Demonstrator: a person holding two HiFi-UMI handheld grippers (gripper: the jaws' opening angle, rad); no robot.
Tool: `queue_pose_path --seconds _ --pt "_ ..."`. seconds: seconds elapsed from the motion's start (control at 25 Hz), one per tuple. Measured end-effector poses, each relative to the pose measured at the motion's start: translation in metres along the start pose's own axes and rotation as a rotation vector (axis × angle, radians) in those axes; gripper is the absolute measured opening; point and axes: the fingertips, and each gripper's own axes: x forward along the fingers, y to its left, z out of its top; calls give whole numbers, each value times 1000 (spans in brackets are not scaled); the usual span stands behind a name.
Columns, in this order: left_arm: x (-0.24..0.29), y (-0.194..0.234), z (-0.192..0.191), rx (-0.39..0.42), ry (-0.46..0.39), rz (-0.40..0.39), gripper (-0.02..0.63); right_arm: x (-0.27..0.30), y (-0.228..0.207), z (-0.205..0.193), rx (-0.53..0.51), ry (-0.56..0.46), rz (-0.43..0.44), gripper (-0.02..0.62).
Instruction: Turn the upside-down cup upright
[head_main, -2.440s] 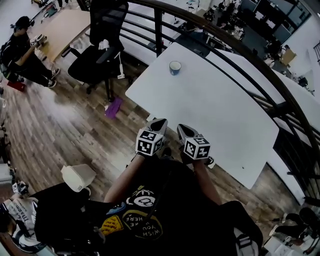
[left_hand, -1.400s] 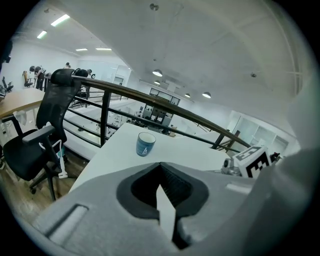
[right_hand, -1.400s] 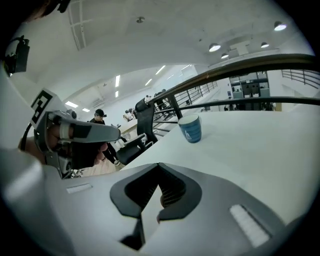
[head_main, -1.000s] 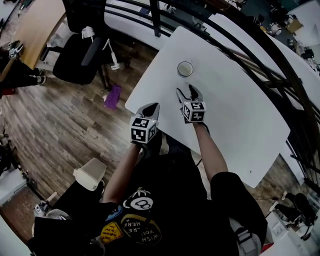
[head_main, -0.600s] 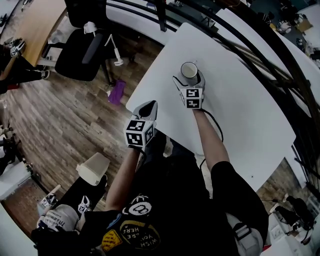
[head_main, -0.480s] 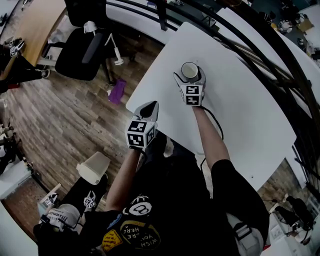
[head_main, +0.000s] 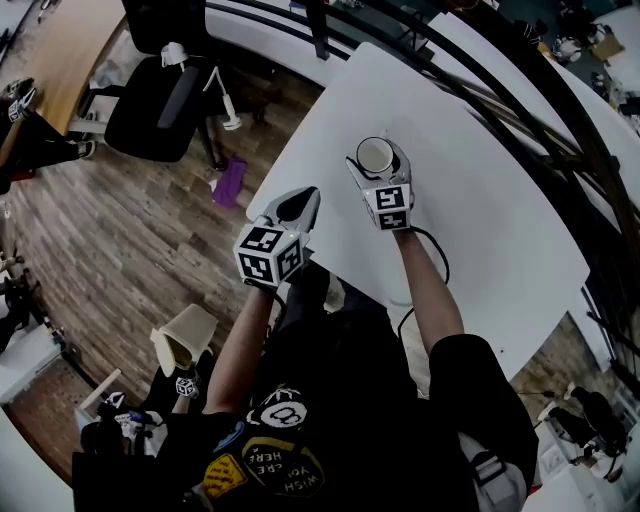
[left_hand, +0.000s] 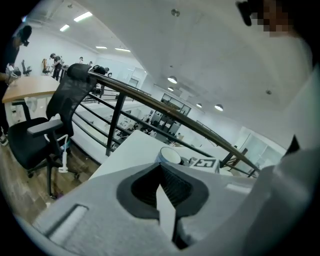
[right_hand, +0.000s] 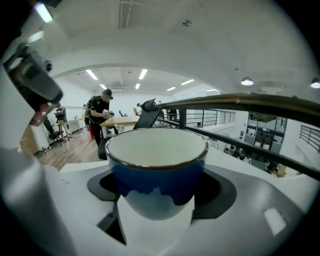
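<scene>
A blue-and-white cup (head_main: 373, 155) stands on the white table (head_main: 480, 220) near its far left corner, its wide white mouth facing up. My right gripper (head_main: 377, 162) reaches around it, one jaw on each side. In the right gripper view the cup (right_hand: 156, 165) fills the gap of the right gripper (right_hand: 157, 189); the jaws are closing and I cannot see the pads pressing on it. My left gripper (head_main: 299, 204) hovers shut and empty over the table's near edge. In the left gripper view the left gripper (left_hand: 161, 169) points toward the cup (left_hand: 169, 156).
A black office chair (head_main: 160, 95) stands on the wood floor left of the table, with a purple object (head_main: 228, 183) lying near it. A dark railing (head_main: 520, 95) runs behind the table. A beige bin (head_main: 180, 338) sits by the person's left side.
The right gripper has reached forward to the cup and widened, so its jaws now flank the cup. The left gripper has lifted a little and drifted left.
</scene>
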Motion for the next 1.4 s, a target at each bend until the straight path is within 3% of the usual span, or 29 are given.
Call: queue_pose_path --seconds 0.16,0.2,0.28,0.36,0.44,0.52,0.68,0.76,0.92,1.0,1.12,1.32,1.4 --pt "10 -28 38 -13 16 -146 6 -53 35 40 -90 -54 92 399" --pt "10 -42 46 -18 25 -203 51 -64 42 47 -129 -55 100 399" --pt "6 -71 55 -18 47 -308 209 -87 55 61 -210 -57 115 399" --pt "1 -88 47 42 89 -308 229 -111 72 68 -256 -66 137 399" --pt "5 -92 26 149 173 -267 230 -131 85 73 -291 -72 140 399" --pt "5 -99 7 163 247 -276 225 -146 95 77 -344 -60 119 399" --pt "-2 -110 -3 67 259 -258 64 -172 106 81 -444 -54 90 400" --pt "-4 -114 -8 26 270 -273 55 -180 109 80 -461 -63 119 400" --pt "-14 -129 -21 -138 285 -348 57 -204 116 76 -441 -113 203 403" --pt "-17 -126 -20 -158 260 -342 55 -210 116 75 -425 -135 213 399" --pt "-20 -104 -3 -181 200 -310 55 -213 108 76 -308 -170 217 391" --pt "-24 -78 23 -229 91 -299 55 -217 74 92 291 -294 216 383" --pt "-24 -75 31 -233 57 -298 55 -215 64 95 478 -343 234 364"
